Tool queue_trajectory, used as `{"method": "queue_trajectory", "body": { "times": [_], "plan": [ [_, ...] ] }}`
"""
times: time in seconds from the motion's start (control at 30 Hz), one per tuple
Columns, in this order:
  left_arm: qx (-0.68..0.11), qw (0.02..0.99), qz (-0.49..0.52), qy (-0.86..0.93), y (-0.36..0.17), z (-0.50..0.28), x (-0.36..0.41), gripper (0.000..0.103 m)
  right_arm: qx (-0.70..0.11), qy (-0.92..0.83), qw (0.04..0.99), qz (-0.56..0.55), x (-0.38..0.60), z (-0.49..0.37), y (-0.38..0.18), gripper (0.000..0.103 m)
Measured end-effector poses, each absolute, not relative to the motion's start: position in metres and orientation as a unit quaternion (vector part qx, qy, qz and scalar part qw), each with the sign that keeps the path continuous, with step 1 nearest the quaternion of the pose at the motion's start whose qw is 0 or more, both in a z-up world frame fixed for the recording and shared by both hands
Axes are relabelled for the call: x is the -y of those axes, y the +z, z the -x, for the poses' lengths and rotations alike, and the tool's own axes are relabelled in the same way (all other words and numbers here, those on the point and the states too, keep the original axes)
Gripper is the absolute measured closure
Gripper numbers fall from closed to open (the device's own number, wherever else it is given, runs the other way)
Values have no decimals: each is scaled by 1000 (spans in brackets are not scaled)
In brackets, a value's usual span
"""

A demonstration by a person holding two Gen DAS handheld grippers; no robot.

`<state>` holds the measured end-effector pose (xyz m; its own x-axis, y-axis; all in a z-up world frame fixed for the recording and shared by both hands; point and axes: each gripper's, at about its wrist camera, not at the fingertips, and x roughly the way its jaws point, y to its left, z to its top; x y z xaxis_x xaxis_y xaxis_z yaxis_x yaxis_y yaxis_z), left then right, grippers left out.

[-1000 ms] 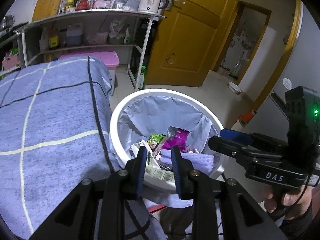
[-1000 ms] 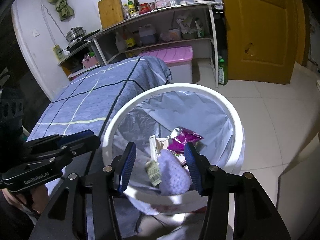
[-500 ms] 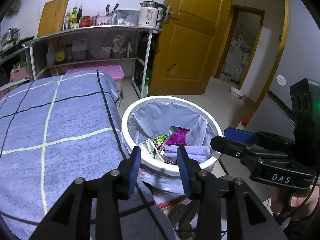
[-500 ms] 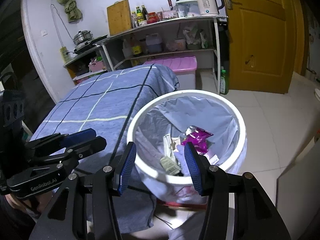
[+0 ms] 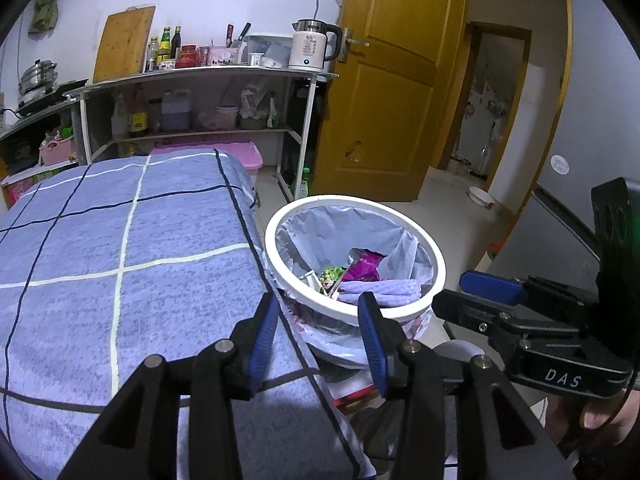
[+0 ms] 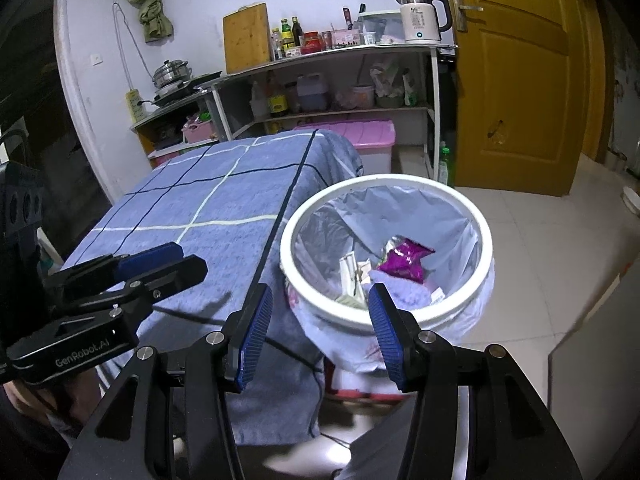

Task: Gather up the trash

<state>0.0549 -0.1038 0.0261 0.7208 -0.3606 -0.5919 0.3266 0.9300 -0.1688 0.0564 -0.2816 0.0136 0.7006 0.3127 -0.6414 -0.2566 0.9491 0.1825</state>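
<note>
- One white bin (image 6: pixel 486 240) with a grey liner is the landmark; it stands just beside the blue checked cloth (image 5: pixel 120 248) covering a table.
- Inside the bin: one purple wrapper (image 6: pixel 404 258), one lilac rag (image 6: pixel 404 290) touching it on the near side, and some paper scraps (image 6: pixel 350 270) to the wrapper's left; the scraps are too jumbled to count.
- Two grippers, both on the near side of the bin and above it.
- Left gripper (image 5: pixel 318 334): blue pads spread apart, nothing between them. Its body reads "GenRobot.AI" in the right wrist view.
- Right gripper (image 6: pixel 320 326): pads likewise wide apart and empty. Its body reads "DAS" in the left wrist view.
- Behind the bin, one shelf rack (image 6: pixel 434 92) carries one white kettle (image 6: pixel 420 20) showing "55", and one cutting board (image 6: pixel 246 38).
- One pink box (image 6: pixel 362 136) sits under the rack; one yellow door (image 6: pixel 520 80) stands right of it.
</note>
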Motion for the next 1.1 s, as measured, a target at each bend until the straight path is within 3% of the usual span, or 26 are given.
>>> {"method": "queue_trajectory", "body": {
  "times": [1.1],
  "plan": [
    [-326, 928, 31, -178, 25, -45, 104, 60, -357, 158, 920, -37, 279, -46, 10, 52]
  ]
}}
